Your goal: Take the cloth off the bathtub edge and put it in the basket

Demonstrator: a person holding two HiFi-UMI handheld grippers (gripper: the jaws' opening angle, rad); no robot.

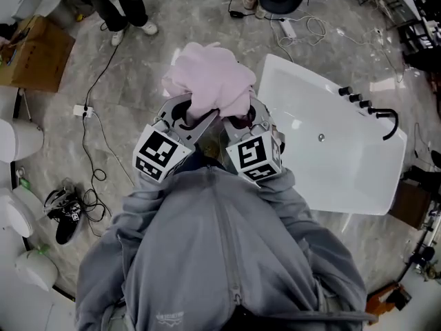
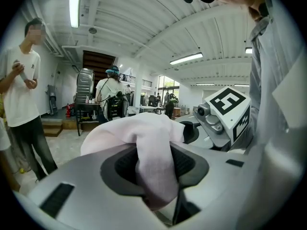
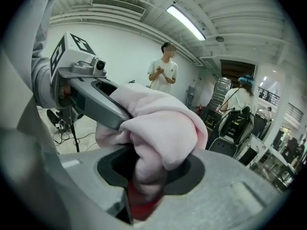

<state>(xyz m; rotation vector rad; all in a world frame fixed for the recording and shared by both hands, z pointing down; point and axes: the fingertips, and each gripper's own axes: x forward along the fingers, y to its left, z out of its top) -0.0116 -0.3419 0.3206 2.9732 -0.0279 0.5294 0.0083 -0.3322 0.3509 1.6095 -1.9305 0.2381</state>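
Both grippers have the cloth (image 1: pixel 207 74) bunched up between them, held in the air in front of the chest of the person in the grey hoodie (image 1: pixel 213 254). The left gripper (image 1: pixel 191 112) is clamped on a fold of it. In the left gripper view the pink fabric is squeezed between the dark pads (image 2: pixel 183 163) and a tail of it hangs down through the gap, with the rest puffed up over the top. The right gripper (image 1: pixel 238 116) has its jaws pinched on another wad of the same cloth, which balloons out above them in the right gripper view (there's a red patch (image 3: pixel 144 205) low down between those jaws, can't tell what it is). The two grippers sit close side by side, marker cubes towards the person.

From the head view the cloth is clear of the tub (image 1: pixel 331 164). It sits over the grey marble floor (image 1: pixel 138 74), just beside the tub's left corner and not touching it. The tub is white with a black tap (image 1: pixel 386 121) on its far side.

Other stuff around: a cardboard box (image 1: pixel 34 54) top left, cables (image 1: pixel 93 136) trailing across the floor, black shoes (image 1: pixel 65 216) on the left, and a person in a white tee (image 3: pixel 164 73) standing off in the background
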